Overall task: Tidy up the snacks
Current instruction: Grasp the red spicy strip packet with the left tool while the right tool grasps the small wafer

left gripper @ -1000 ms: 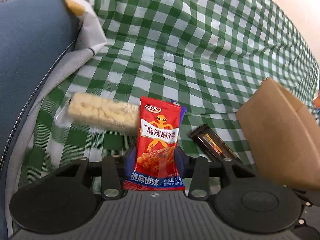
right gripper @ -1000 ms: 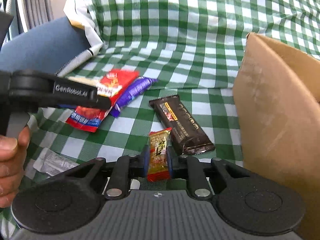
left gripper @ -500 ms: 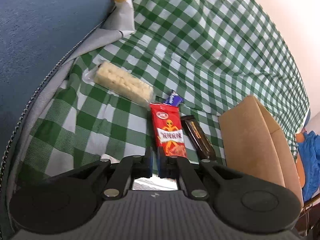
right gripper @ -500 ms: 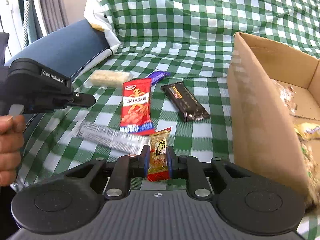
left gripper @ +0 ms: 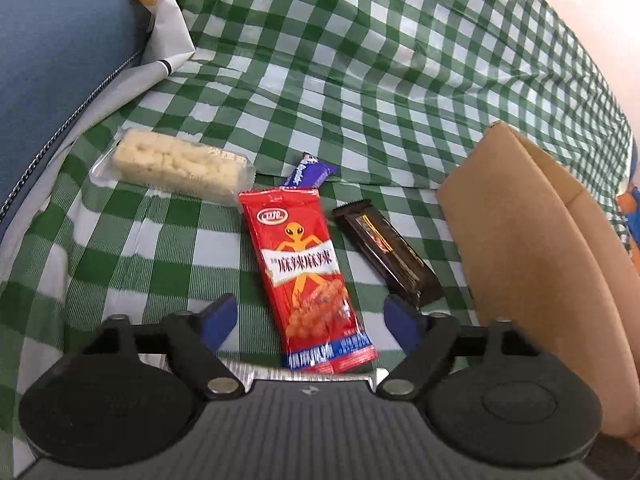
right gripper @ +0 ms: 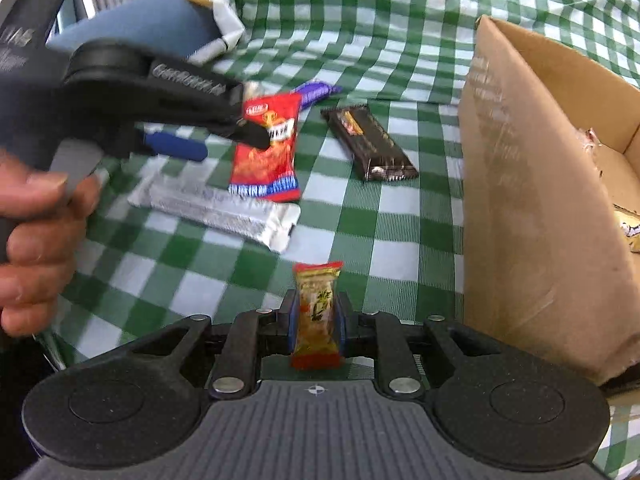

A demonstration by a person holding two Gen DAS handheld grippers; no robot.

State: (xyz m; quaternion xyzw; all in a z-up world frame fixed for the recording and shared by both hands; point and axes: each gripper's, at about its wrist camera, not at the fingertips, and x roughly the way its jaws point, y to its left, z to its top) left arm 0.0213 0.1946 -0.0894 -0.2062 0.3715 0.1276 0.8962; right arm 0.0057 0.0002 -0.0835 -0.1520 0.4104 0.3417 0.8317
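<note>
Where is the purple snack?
In the left wrist view the purple snack lies on the checked cloth, half hidden behind the top of the red packet, between the rice bar and the dark bar.

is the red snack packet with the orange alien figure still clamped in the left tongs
No: the left tongs are opening, their blue pads standing clear on both sides of the red snack packet with the orange alien figure, which lies flat on the green-and-white checked cloth.

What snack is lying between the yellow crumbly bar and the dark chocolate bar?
The red snack packet, with a purple wrapper peeking out behind it. The left wrist view shows it between the crumbly bar and chocolate bar.
</note>
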